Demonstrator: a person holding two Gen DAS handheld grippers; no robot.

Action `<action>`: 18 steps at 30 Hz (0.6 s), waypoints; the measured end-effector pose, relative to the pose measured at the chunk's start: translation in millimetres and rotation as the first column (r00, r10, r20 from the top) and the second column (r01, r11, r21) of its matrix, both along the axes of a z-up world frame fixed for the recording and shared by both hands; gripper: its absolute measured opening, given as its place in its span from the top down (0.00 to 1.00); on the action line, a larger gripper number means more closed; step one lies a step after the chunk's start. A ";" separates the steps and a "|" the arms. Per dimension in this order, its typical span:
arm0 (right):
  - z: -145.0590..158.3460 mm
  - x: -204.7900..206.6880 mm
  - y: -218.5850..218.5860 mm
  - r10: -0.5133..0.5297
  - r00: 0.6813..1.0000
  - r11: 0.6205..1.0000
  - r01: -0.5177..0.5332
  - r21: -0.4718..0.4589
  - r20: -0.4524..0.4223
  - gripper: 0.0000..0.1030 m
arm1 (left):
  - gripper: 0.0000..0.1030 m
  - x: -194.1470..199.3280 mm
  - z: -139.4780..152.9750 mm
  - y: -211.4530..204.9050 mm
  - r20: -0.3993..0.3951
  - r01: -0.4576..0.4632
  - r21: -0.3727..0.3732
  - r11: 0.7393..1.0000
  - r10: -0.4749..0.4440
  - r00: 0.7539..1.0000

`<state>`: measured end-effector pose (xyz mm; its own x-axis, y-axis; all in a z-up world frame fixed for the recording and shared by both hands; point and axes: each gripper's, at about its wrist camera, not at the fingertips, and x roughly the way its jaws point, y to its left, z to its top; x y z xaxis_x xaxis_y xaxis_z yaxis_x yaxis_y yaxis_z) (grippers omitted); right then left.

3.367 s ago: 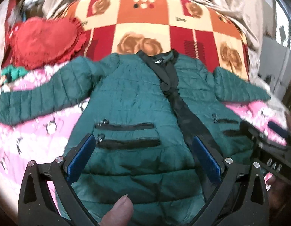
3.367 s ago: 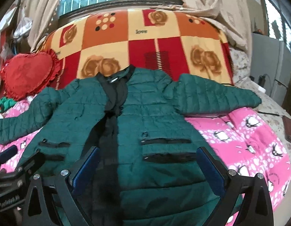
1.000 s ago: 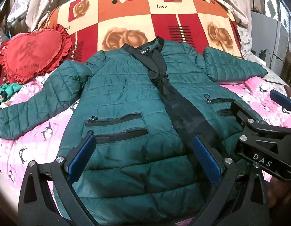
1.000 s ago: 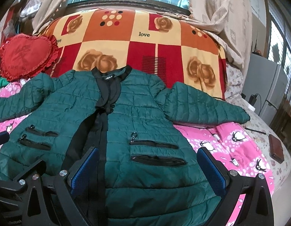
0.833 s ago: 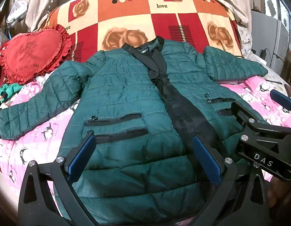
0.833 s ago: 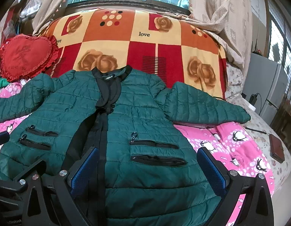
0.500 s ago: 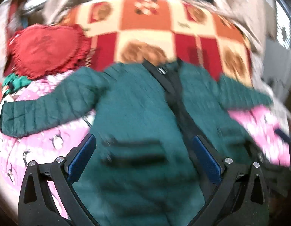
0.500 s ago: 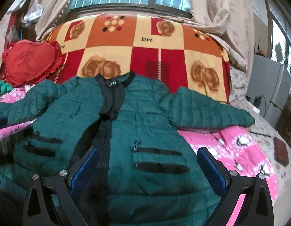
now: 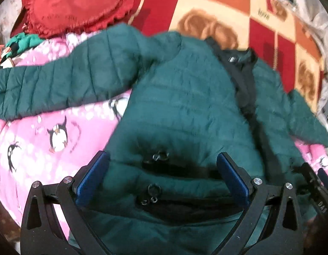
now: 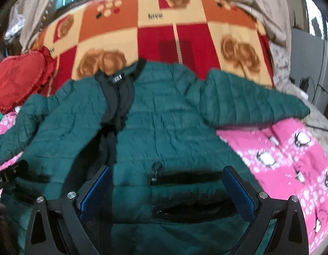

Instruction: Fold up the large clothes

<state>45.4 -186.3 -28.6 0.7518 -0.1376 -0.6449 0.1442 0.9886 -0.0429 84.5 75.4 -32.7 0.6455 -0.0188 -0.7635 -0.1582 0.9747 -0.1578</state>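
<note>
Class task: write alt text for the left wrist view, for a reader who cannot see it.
A dark green quilted jacket lies front-up and spread out on a pink penguin-print blanket, framed between the open left gripper with its blue-padded fingers. One sleeve stretches toward a red heart-shaped cushion; a red and orange checked blanket lies beyond the collar.

1. The quilted jacket (image 10: 174, 127) is dark green, with a black collar, a black front band and black pocket openings.
2. The bed cover (image 9: 47, 140) is pink with white dots and black-and-white penguins.
3. The blanket (image 10: 185, 36) has red, orange and cream squares with brown roses.
4. The heart-shaped pillow (image 9: 78, 2) is red.
5. Each gripper has blue pads (image 10: 238, 189) on black fingers.
</note>
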 end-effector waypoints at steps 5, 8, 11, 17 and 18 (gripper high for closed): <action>-17.8 10.3 -12.7 -0.011 0.996 0.998 0.017 0.065 -0.094 0.01 | 0.01 11.3 -16.0 -18.3 -0.114 0.025 0.127 0.992 -0.011 0.993; -29.2 18.0 -20.2 -0.008 0.988 0.993 0.026 0.111 -0.157 0.01 | 0.00 9.8 -18.2 -16.1 -0.118 0.025 0.111 0.993 -0.012 0.993; -34.0 21.0 -21.0 -0.008 0.983 0.993 0.029 0.114 -0.184 0.01 | 0.00 11.1 -21.4 -13.4 -0.132 0.026 0.086 0.996 -0.014 0.991; -42.3 27.5 -13.6 -0.018 0.970 0.998 0.030 0.047 -0.243 0.00 | 0.00 18.3 -22.8 -14.8 -0.138 0.032 0.098 0.995 -0.018 0.990; -43.2 28.1 -12.4 -0.019 0.968 0.999 0.029 0.037 -0.249 0.00 | 0.00 17.6 -21.7 -13.7 -0.131 0.031 0.090 0.995 -0.019 0.991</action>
